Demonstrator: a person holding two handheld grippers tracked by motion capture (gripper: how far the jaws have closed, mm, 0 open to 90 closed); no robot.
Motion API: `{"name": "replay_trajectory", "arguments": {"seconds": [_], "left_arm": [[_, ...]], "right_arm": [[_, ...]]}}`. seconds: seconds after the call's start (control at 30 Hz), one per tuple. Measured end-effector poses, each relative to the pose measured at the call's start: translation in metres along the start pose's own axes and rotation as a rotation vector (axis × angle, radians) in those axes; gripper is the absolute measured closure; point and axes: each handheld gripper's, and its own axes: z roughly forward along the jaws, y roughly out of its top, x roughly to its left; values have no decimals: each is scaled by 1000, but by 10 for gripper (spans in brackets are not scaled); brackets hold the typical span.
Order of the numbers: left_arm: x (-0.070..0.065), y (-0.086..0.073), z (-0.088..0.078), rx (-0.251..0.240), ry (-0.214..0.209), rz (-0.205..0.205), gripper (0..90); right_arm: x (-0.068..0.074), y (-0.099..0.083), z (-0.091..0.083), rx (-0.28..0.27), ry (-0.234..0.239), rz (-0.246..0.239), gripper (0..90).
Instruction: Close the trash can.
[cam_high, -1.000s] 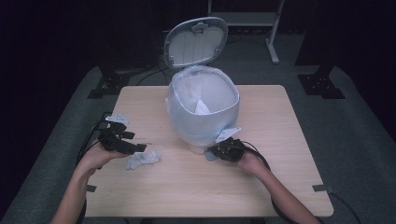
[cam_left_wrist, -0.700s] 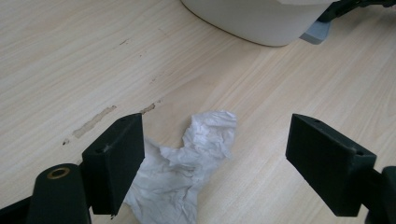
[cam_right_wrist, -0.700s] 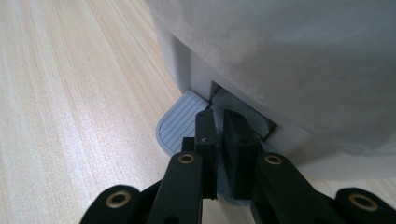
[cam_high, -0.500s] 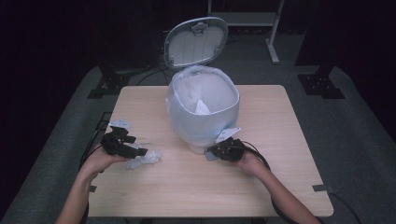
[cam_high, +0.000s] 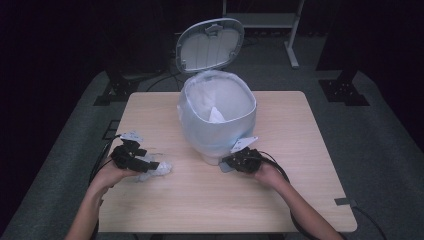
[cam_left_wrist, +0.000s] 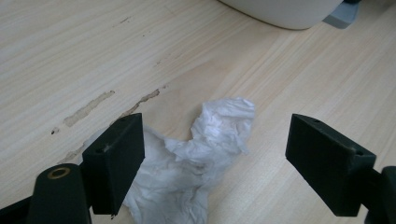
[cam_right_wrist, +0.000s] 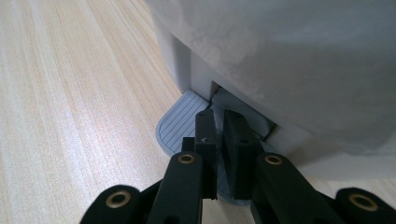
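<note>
The tissue (cam_left_wrist: 196, 158) lies crumpled at lower left of the high view, long axis running from lower left to upper right between your left gripper's (cam_left_wrist: 217, 154) wide-apart jaws, which have sunk onto it, while your right gripper (cam_right_wrist: 223, 140), jaws together, presses the bin's pedal (cam_right_wrist: 180, 123).

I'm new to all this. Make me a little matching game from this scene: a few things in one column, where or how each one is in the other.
Things:
1. left gripper
2. right gripper
3. bin lid
4. crumpled tissue

States:
a. raised open behind the bin
b. jaws shut, resting on the grey pedal
c. lying on the wooden table
d. jaws wide apart

Pairs: 1-d, 2-b, 3-a, 4-c
</note>
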Motion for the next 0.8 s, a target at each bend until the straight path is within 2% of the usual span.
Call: {"name": "replay_trajectory", "arguments": {"seconds": [0.23, 0.47, 0.8], "left_arm": [[1, -3, 6, 3, 17, 5, 191], [3, -8, 12, 17, 2, -3, 191], [8, -16, 20, 18, 19, -17, 216]], "right_arm": [[0, 0, 0, 0, 0, 0, 841], [0, 0, 0, 0, 0, 2, 840], [0, 0, 0, 0, 0, 1, 841]]}}
